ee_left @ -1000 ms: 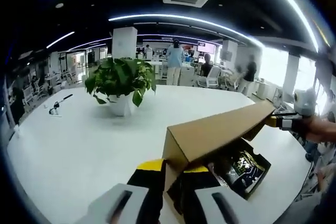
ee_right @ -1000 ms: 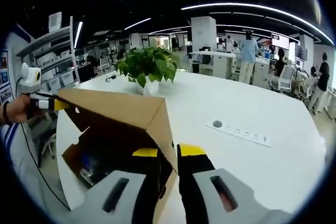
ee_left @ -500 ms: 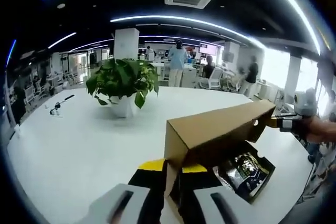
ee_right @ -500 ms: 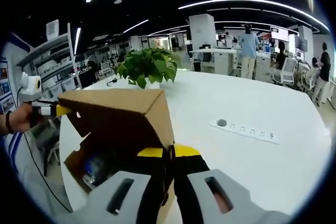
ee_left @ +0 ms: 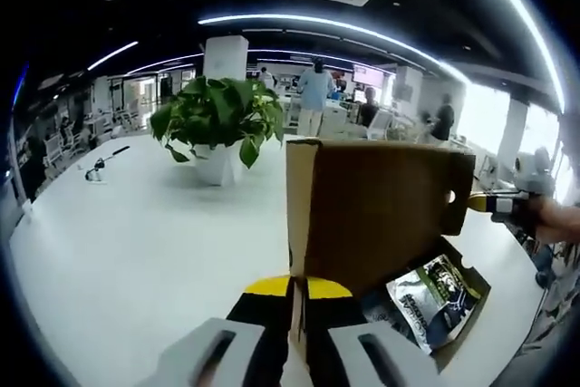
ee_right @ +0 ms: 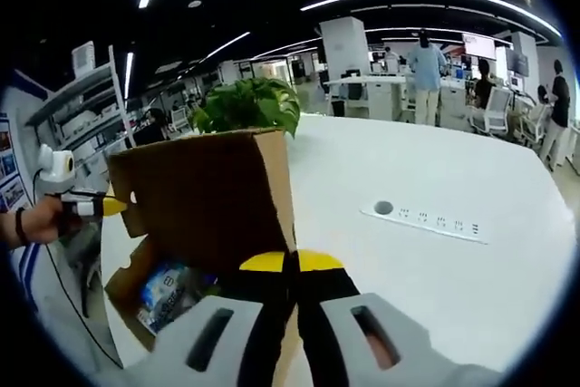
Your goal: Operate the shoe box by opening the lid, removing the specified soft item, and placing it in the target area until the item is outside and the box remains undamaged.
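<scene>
1. Cardboard lid (ee_left: 376, 215) of the shoe box (ee_right: 127, 292) is standing raised, almost upright, with the box sitting near the bench (ee_left: 127, 251) edge closest to the person.
2. Left gripper (ee_left: 297, 289) is pinching one end edge of the lid, jaws closed on the cardboard; right gripper (ee_right: 290, 265) is doing the same at the opposite end edge.
3. Inside the opened box a soft packaged item (ee_left: 433, 292) is lying, its glossy printed wrapper showing; in the right gripper view it is appearing blue and white (ee_right: 168, 289). Its lettering is too blurred to read.
4. Beyond the lid a wide stretch of white bench is lying open, with a potted plant (ee_left: 217, 129) well back and a power strip (ee_right: 426, 222) set into the surface off to one side.
</scene>
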`<action>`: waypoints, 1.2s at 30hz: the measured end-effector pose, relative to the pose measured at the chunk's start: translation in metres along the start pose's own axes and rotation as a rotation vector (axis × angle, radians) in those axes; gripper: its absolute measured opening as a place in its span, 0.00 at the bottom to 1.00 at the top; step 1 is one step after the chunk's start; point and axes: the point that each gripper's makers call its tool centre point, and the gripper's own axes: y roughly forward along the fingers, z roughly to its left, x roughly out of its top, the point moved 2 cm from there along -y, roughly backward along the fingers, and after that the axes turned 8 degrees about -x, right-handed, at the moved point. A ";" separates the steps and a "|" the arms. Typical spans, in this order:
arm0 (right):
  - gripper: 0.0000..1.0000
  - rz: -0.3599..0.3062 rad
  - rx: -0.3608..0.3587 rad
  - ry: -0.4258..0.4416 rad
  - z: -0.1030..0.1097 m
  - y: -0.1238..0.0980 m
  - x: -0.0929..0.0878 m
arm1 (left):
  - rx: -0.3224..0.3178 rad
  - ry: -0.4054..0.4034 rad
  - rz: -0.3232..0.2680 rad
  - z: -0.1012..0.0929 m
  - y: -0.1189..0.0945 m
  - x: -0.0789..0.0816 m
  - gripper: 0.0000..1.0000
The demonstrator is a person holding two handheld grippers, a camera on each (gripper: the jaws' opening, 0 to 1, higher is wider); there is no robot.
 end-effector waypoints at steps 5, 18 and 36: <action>0.00 0.017 0.010 0.012 -0.006 0.006 -0.003 | 0.002 -0.009 0.005 0.004 0.006 0.001 0.02; 0.00 0.029 0.009 0.062 -0.007 0.027 0.000 | 0.005 -0.009 0.041 0.018 0.028 0.000 0.03; 0.00 0.060 -0.022 0.126 -0.013 0.048 -0.005 | 0.029 -0.005 0.089 0.027 0.046 -0.002 0.03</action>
